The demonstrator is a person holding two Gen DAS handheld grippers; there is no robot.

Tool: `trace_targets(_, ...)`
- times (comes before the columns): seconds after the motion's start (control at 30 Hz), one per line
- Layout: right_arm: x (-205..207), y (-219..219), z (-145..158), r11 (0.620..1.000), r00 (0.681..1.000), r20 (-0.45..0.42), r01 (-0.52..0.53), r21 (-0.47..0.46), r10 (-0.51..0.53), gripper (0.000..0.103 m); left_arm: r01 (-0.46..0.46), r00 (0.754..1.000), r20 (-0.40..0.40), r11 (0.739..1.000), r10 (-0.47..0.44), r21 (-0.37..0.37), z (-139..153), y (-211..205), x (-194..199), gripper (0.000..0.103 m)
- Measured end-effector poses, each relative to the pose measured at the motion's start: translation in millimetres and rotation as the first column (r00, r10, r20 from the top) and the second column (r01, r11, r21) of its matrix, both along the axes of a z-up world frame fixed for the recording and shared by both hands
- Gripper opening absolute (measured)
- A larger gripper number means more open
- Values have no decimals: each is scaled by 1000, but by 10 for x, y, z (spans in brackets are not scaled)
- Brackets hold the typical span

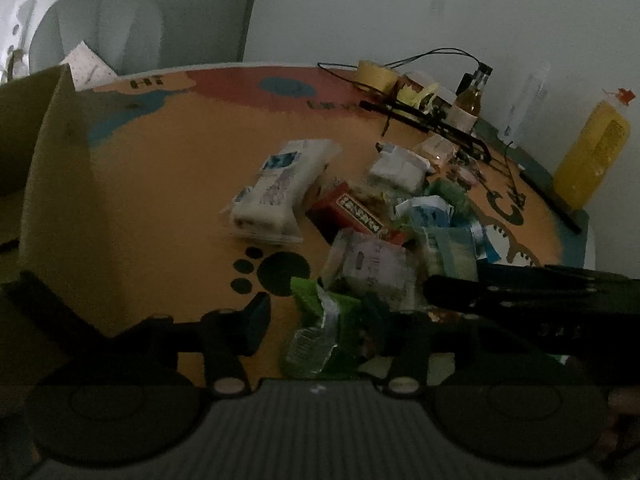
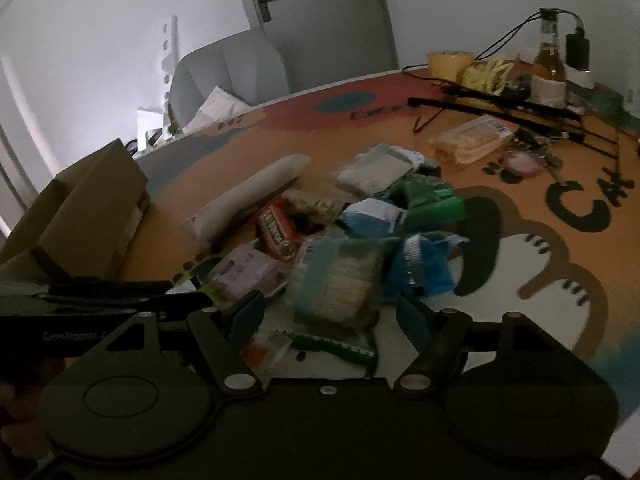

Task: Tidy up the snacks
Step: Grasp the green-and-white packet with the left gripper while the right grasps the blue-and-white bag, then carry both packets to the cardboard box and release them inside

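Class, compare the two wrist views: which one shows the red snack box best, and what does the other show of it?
The right wrist view: the red box lies near the middle with its label facing the camera, though too blurred to read. The left wrist view shows the same box darker, with packets overlapping its near end.

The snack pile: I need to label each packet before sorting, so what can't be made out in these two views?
- Left wrist view: the green packet is partly hidden behind the left claw.
- Both views: print on the red packet is too blurred and dim to read.
- Left wrist view: the cardboard box is cut by the left edge, its inside unseen.
- Right wrist view: the right claw hides the noodle packet lower edge.
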State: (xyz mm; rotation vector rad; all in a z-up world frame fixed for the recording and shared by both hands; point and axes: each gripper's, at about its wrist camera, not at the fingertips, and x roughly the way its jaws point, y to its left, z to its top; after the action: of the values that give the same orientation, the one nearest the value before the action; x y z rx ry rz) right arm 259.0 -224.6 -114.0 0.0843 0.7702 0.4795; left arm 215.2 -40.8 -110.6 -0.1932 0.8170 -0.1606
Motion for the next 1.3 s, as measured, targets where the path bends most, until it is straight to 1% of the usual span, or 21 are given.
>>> trace_targets(0.07, 11, 23, -12, 1000, 1000, 14, 4, -11, -4, 73, 5, 1000, 2, 1000, -5, 15, -2, -12, 0, 43)
trace_targets(0.2, 24, 66, -11, 1000, 1000, 25, 12, -24, -11, 73, 19, 1000, 4, 999, -20, 47, 2, -60, -40, 44)
trace_targets(0.27, 25, 71, -15, 999, 999, 35, 18, -33, -17, 71, 24, 1000, 3, 998, -25, 62, 5, -79, -54, 44)
trace_targets(0.3, 25, 73, -19, 999, 999, 45, 25, -45, -23, 64, 23, 1000, 7, 998, -24, 64, 2, -82, -68, 44)
trace_targets(0.33, 13, 83, -21, 998, 998, 56, 30, -56, -27, 55, 22, 1000, 13, 998, -23, 67, -6, -85, -81, 44)
trace_targets(0.37, 6, 81, -19, 998, 998, 61, 30, -60, -27, 53, 19, 1000, 17, 997, -20, 71, -10, -90, -85, 42)
trace_targets(0.4, 5, 63, -16, 998, 998, 56, 29, -48, -27, 49, 12, 1000, 20, 997, -13, 73, -12, -89, -89, 32)
trace_targets(0.43, 13, 40, -12, 999, 999, 46, 24, -30, -23, 47, 5, 1000, 18, 997, -6, 75, -8, -82, -92, 32)
trace_targets(0.5, 8, -21, 6, 1000, 999, 27, 25, 7, -26, 46, -8, 1000, 7, 999, 8, 46, 14, -54, -97, 31)
trace_targets(0.53, -19, -36, 27, 1000, 999, 39, 28, 11, -29, 45, -5, 1000, 12, 999, 4, 36, 32, -48, -110, 31)
trace_targets(0.6, -92, -49, 78, 1000, 997, 72, 24, 9, -25, 45, -2, 999, 36, 999, 0, 42, 82, -55, -157, 31)
trace_targets(0.9, -264, 33, 327, 999, 991, 137, 6, 46, -13, 45, -31, 992, 121, 999, 28, 23, 385, 31, -359, 31)
trace_targets(1.1, -298, 202, 485, 997, 984, 179, -31, 66, 19, 45, -77, 981, 179, 997, 73, 17, 607, 187, -495, 31)
trace_targets(1.3, -302, 375, 596, 993, 979, 199, -63, 98, 42, 45, -143, 963, 230, 990, 139, 3, 784, 378, -591, 31)
